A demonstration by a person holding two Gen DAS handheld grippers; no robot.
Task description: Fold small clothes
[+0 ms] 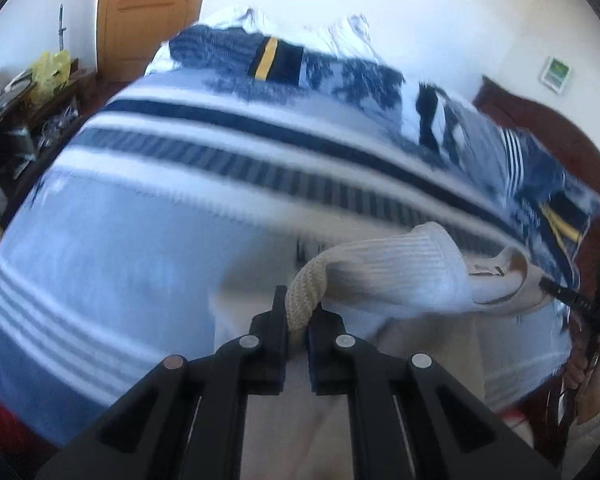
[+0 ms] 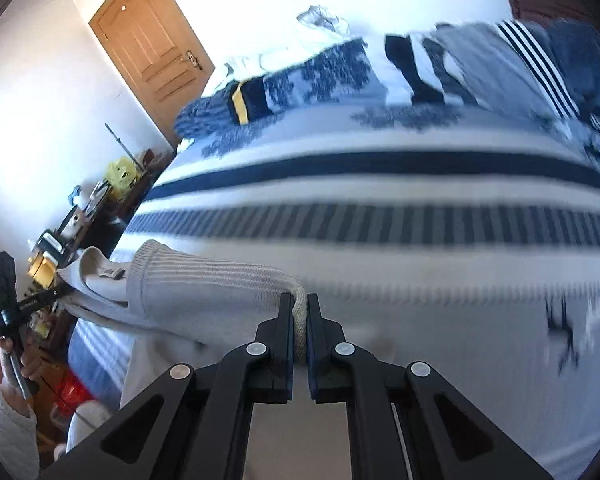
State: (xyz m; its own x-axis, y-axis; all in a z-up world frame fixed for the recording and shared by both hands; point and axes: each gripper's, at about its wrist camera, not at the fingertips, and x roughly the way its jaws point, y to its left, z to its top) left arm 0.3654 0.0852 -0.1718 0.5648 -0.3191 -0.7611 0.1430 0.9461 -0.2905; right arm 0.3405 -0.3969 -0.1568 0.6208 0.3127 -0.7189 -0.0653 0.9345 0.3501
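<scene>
Left wrist view: left gripper [image 1: 298, 320] pinching the ribbed edge of a cream sweater [image 1: 400, 268], jaws pressed close on the knit. Sweater lifted off the bed [image 1: 140, 220], stretched rightward toward the right gripper [image 1: 560, 294], seen at the frame's right edge gripping the far side by the collar. Label visible inside the neckline. Bedspread blurred, blue and white with dark stripes. Wooden door [image 1: 148, 12] behind, cluttered shelf [image 1: 28, 100] at left.

Right wrist view: right gripper [image 2: 300, 320] pinching the sweater's [image 2: 204, 284] ribbed edge, jaws nearly together on the fabric. Sweater hanging taut to the left, above the bed [image 2: 420, 280], its other side held by the left gripper [image 2: 56, 292], with a hand [image 2: 24, 356] on its handle below. Pillows [image 2: 280, 88] with a dark blue pattern at the head of the bed. Door [image 2: 152, 40] at upper left, shelf [image 2: 92, 204] beside the bed.
</scene>
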